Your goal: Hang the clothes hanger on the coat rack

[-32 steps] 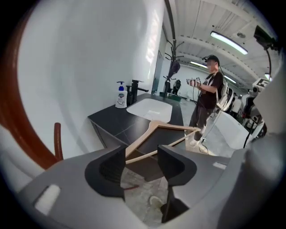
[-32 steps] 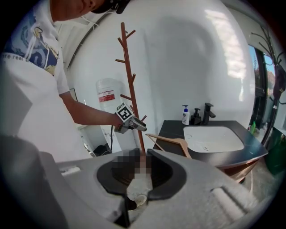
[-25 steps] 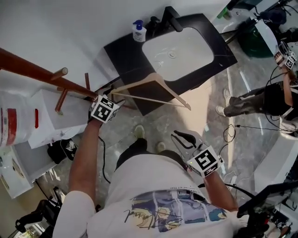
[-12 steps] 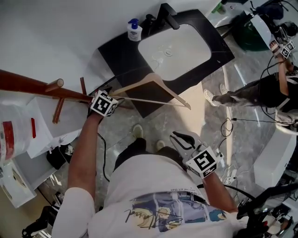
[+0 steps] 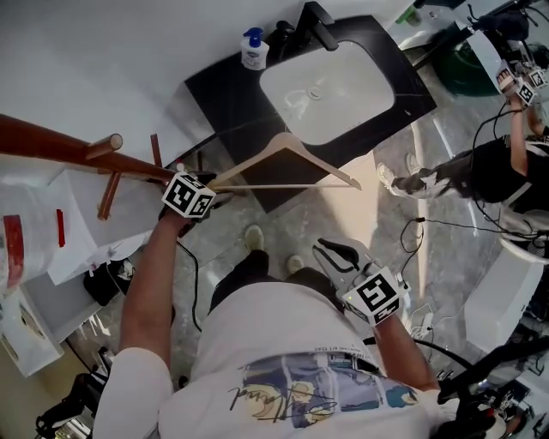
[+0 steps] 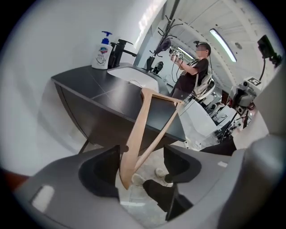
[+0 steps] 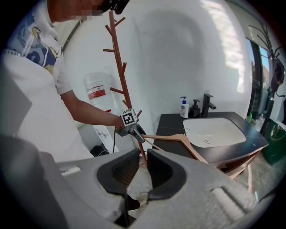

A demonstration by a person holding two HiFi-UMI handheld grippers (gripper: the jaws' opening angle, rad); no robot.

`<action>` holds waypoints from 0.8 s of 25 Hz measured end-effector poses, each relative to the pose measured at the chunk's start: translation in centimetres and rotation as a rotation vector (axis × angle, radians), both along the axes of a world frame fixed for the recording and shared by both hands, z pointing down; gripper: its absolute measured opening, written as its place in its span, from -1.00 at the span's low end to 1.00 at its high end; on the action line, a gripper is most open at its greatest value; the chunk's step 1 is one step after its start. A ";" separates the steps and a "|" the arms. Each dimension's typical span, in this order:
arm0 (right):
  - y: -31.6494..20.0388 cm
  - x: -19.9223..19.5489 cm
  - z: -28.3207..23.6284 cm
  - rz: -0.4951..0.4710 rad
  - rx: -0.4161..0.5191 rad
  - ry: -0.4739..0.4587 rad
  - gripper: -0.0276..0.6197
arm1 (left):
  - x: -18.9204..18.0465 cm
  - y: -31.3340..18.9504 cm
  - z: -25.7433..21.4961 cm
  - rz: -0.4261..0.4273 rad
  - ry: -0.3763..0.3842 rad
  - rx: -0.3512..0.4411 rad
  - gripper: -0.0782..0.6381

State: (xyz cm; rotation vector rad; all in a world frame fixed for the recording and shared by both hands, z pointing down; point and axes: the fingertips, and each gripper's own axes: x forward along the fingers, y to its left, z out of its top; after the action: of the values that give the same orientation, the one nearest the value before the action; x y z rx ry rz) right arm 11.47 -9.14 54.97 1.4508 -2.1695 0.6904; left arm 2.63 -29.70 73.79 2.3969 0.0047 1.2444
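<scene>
A pale wooden clothes hanger (image 5: 287,146) sticks out level over the floor in front of the sink. Its left end lies between the jaws of my left gripper (image 5: 210,182), close beside the brown coat rack (image 5: 51,141). In the left gripper view the hanger (image 6: 140,120) leans on the left-hand pad, with a gap to the other pad. The jaws of that gripper (image 6: 142,156) have just been closing around this end. My right gripper (image 5: 330,250) hangs low by my waist, shut and empty. Past its own jaws (image 7: 143,156) the right gripper view shows the rack (image 7: 117,53) upright with bare pegs.
A black counter (image 5: 232,94) with a white basin (image 5: 326,86), a faucet (image 5: 313,21) and a soap bottle (image 5: 254,50) stands just behind the hanger. White boxes (image 5: 77,231) sit at the rack's foot. Another person (image 5: 506,171) stands at the right, with cables on the floor.
The hanger's far end has swung up, so its bar now lies level in the head view. My left gripper tipped downward beside the rack. The right gripper stayed put.
</scene>
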 end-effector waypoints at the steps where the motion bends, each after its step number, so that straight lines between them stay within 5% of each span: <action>1: 0.0 -0.1 0.0 -0.005 0.000 0.001 -0.74 | -0.1 0.7 0.1 -0.002 0.008 -0.033 0.08; 12: 0.7 0.1 0.6 -0.013 -0.026 0.014 -0.75 | 1.0 5.5 1.2 -0.076 0.110 -0.361 -0.05; 20: 1.6 0.4 0.7 0.006 -0.046 0.019 -0.75 | 2.3 7.8 0.5 -0.138 0.208 -0.635 -0.39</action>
State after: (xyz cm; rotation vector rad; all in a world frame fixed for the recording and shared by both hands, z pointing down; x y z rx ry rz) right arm 11.89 -7.57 55.68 1.4351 -2.1222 0.7205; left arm 4.91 -21.92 74.29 1.9147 0.2538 0.7723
